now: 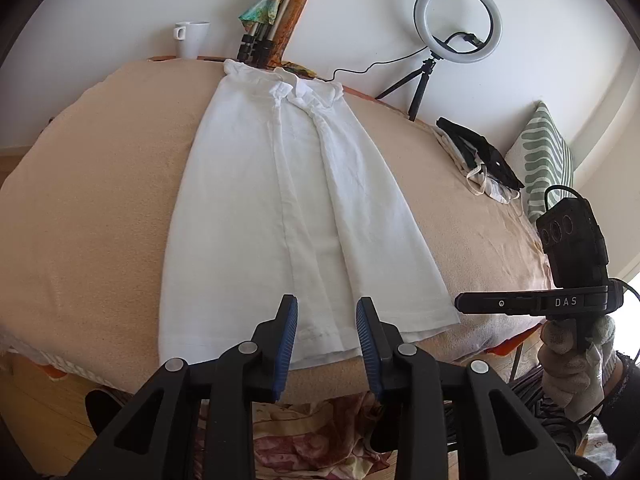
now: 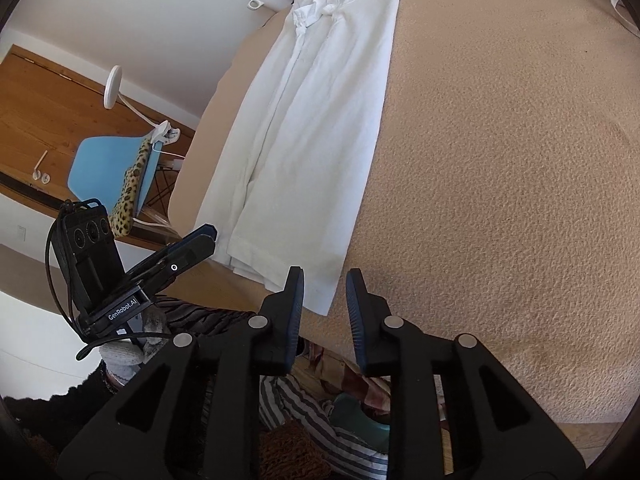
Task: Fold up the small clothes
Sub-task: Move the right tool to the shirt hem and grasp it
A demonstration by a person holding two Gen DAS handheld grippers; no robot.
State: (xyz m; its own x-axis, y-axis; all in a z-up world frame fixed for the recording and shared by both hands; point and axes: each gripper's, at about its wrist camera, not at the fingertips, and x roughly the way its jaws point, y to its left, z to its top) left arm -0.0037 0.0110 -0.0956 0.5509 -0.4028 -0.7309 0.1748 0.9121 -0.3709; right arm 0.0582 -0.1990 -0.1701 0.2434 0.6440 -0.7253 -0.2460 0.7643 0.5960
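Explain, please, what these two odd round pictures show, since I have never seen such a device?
There is no robot here. A person holds a pair of tongs in each hand, and a wide-angle camera on each looks forward along its two fingers. One picture comes from the left tongs, the other from the right tongs. Each view also catches the other tool at its edge, gripped by a gloved hand. A white shirt, sides already folded in, lies lengthwise on a beige blanket. Both tongs stand open near its hem and hold nothing. Other clothes lie further right on the blanket; a mug and a ring light stand behind.
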